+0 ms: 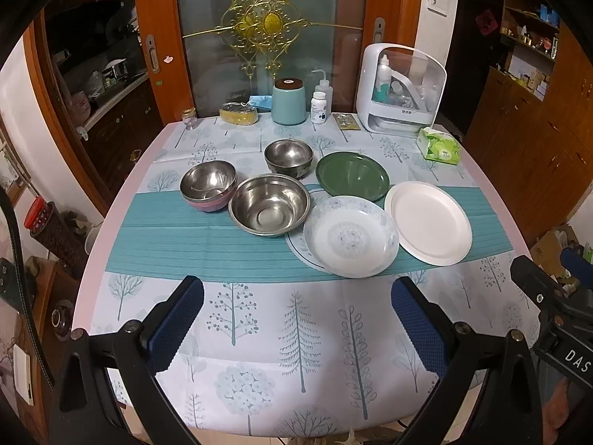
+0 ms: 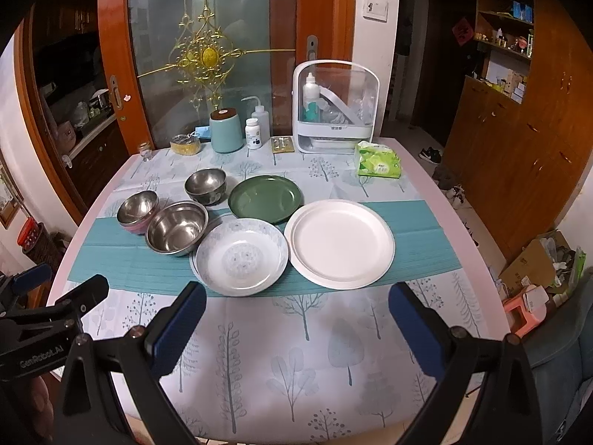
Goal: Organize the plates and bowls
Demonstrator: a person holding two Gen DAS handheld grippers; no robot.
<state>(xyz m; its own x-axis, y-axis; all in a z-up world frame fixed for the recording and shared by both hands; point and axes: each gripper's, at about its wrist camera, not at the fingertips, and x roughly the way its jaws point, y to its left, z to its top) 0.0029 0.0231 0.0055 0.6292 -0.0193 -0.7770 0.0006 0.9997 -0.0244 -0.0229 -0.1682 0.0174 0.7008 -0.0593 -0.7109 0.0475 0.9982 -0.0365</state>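
Note:
Three steel bowls stand mid-table: a pink-sided one (image 1: 207, 185) at left, a large one (image 1: 269, 204) in the middle, a dark one (image 1: 289, 157) behind. To their right lie a green plate (image 1: 352, 175), a blue-patterned white plate (image 1: 351, 235) and a plain white plate (image 1: 428, 221). The same set shows in the right wrist view: large bowl (image 2: 176, 227), patterned plate (image 2: 239, 256), white plate (image 2: 339, 243), green plate (image 2: 265, 197). My left gripper (image 1: 296, 307) and my right gripper (image 2: 296, 311) are open and empty above the table's near part, short of the dishes.
Along the far edge stand a small jar (image 1: 189, 118), a sponge (image 1: 238, 113), a teal canister (image 1: 289, 101), bottles (image 1: 318, 106), a white bottle-rack box (image 1: 402, 91) and a tissue pack (image 1: 439, 145). Wooden cabinets (image 2: 519, 155) are on the right, boxes (image 2: 537, 267) on the floor.

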